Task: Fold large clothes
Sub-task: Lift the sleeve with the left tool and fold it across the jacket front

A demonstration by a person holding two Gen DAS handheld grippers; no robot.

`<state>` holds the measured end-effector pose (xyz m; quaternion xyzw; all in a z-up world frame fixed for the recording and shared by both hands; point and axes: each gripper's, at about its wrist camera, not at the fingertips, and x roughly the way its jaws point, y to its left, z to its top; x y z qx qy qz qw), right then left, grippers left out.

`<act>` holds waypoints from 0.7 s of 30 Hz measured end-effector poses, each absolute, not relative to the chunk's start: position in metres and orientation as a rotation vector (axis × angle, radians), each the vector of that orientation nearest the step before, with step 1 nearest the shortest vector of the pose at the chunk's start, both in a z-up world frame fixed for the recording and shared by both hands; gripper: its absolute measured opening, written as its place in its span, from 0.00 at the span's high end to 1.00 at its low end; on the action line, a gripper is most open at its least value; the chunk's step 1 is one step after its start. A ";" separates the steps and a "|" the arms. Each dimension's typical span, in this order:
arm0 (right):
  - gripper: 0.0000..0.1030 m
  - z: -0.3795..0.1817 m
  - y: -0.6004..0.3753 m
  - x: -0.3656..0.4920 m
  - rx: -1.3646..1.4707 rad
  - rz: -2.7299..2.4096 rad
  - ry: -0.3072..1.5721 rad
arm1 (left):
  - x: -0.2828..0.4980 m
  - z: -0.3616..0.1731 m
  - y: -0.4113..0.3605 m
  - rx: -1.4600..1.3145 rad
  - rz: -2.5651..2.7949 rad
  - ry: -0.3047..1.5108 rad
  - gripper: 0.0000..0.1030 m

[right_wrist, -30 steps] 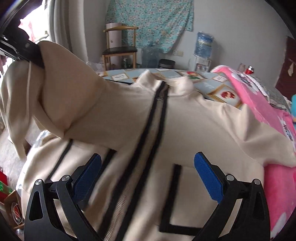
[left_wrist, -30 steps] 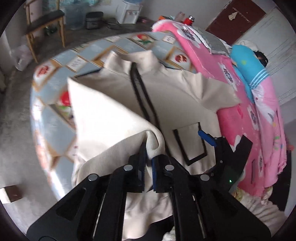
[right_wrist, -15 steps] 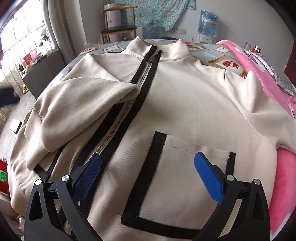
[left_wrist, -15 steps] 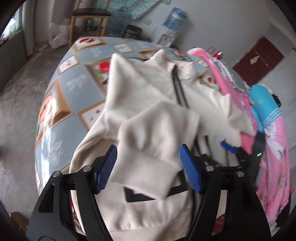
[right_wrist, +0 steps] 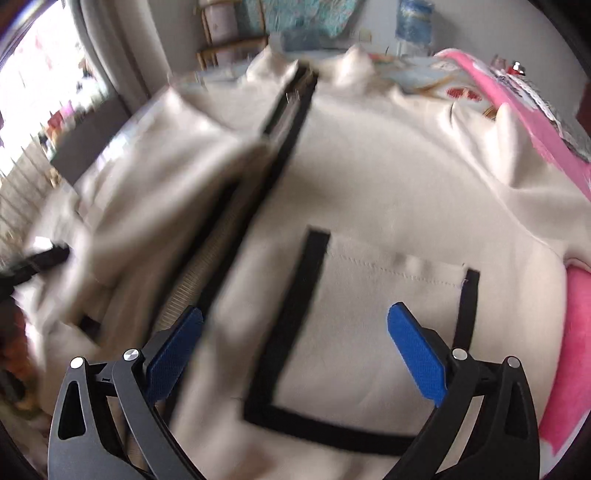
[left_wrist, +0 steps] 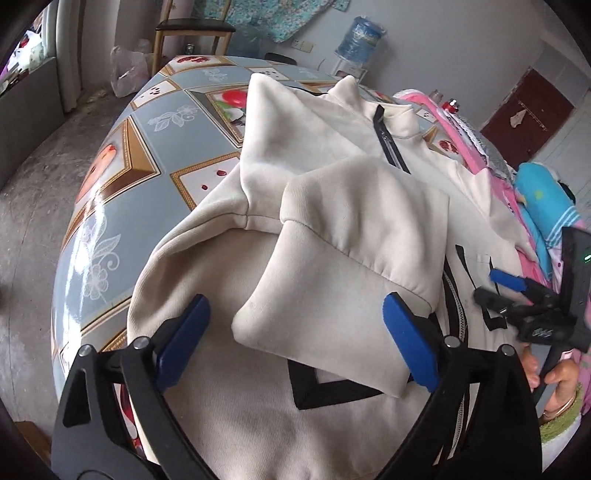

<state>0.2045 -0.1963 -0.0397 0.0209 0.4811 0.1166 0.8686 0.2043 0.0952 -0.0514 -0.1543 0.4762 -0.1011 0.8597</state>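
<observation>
A cream zip-up jacket (left_wrist: 258,417) with black trim lies face up on the patterned table (left_wrist: 122,173). One sleeve (left_wrist: 354,236) is folded across its chest, the cuff end resting free between my left gripper's (left_wrist: 295,332) blue pads. Those jaws are opening wide and press on nothing. In the right wrist view the same jacket (right_wrist: 388,177) fills the frame, blurred. My right gripper (right_wrist: 295,336) hangs open just above the black-edged pocket (right_wrist: 369,332), beside the zip (right_wrist: 266,173). The right gripper (left_wrist: 524,295) also shows at the left view's right edge, held by a hand.
A pink blanket (right_wrist: 576,332) and a blue bundle (left_wrist: 546,206) lie along the jacket's right side. A wooden chair (left_wrist: 192,33), a water dispenser (left_wrist: 358,40) and plastic bags stand beyond the table. Grey floor (left_wrist: 33,192) lies to the left.
My left gripper let go of the sleeve cuff and its jaws spread wide; the sleeve now lies folded over the jacket's front. The right gripper dipped slightly toward the pocket and stayed open.
</observation>
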 end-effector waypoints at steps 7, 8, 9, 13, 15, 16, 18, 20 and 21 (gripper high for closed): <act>0.05 -0.020 -0.160 0.208 0.459 0.598 1.054 | 0.205 -0.053 0.094 -0.299 -0.258 1.010 0.07; 0.05 -0.027 -0.153 0.212 0.504 0.629 1.083 | 0.205 -0.053 0.096 -0.310 -0.261 1.009 0.07; 0.06 -0.032 -0.147 0.215 0.528 0.642 1.106 | 0.205 -0.053 0.098 -0.328 -0.264 1.005 0.07; 0.17 -0.057 -0.131 0.222 0.637 0.666 1.200 | 0.205 -0.053 0.106 -0.376 -0.294 0.994 0.07; 0.21 -0.065 -0.128 0.220 0.664 0.659 1.230 | 0.205 -0.054 0.106 -0.368 -0.313 0.993 0.07; 0.23 -0.070 -0.127 0.218 0.668 0.638 1.252 | 0.204 -0.054 0.106 -0.357 -0.321 0.994 0.07; 0.27 -0.074 -0.126 0.212 0.681 0.634 1.268 | 0.204 -0.054 0.105 -0.348 -0.334 0.998 0.07; 0.33 -0.078 -0.125 0.211 0.696 0.635 1.283 | 0.204 -0.054 0.108 -0.364 -0.343 0.995 0.07; 0.35 -0.079 -0.123 0.211 0.697 0.637 1.283 | 0.204 -0.055 0.109 -0.377 -0.347 0.989 0.07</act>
